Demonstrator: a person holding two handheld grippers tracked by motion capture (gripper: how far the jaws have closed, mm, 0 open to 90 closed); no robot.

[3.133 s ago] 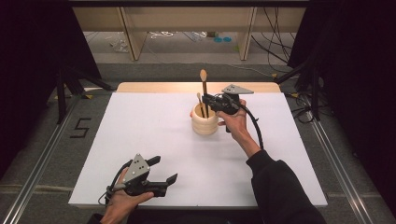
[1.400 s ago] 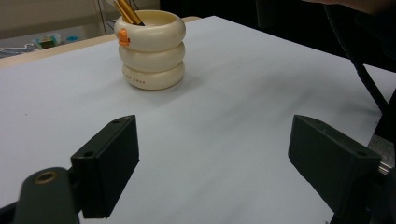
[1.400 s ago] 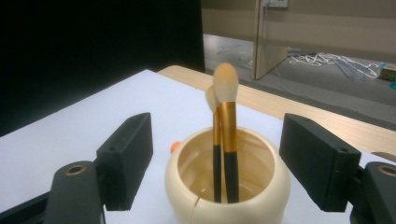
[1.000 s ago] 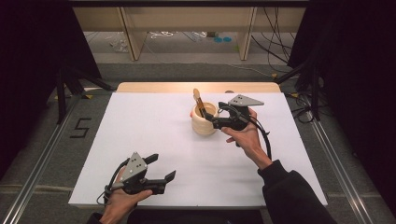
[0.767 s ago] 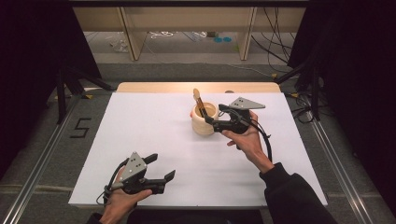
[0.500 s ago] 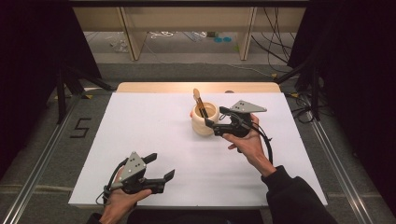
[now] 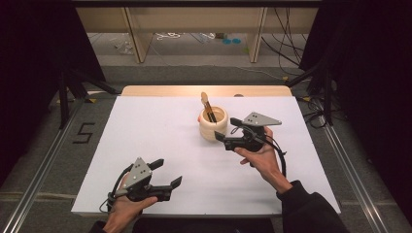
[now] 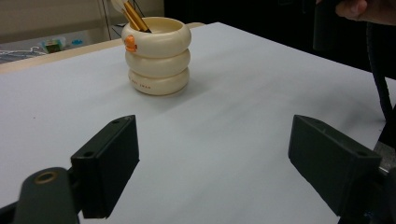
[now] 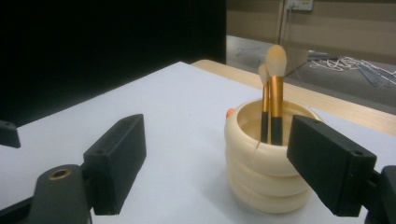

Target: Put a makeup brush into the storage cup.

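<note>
High view: a cream ribbed cup (image 7: 213, 124) stands on the white tabletop (image 7: 160, 131), nearer the far edge than the near one and a little right of the middle. Two brushes (image 7: 208, 107) with gold and black handles stand in it, leaning toward the far left. The right gripper (image 7: 227, 131) is just beside the cup on its right, jaws pointing left at it and spread apart, with nothing between them; one jaw tip lies close to the cup's wall, and I cannot tell if it touches. The right hand (image 7: 262, 158) grips it from the near side. The left gripper (image 7: 165, 173) rests by the near edge toward the left corner, well apart from the cup, jaws wide and empty, held by the left hand (image 7: 127, 206).

Left gripper view: the two black jaws stand far apart over bare tabletop, holding nothing. The cup (image 8: 158, 56) is ahead, upper left of centre, upright, with a small orange spot (image 8: 130, 43) on its top ring and the brushes (image 8: 133, 14) leaning out of it.

Right gripper view: the jaws are wide open and empty. The cup (image 9: 264, 161) stands close ahead; the right jaw overlaps its right side. Both brushes (image 9: 272, 93) rise from it, bristles up.
</note>
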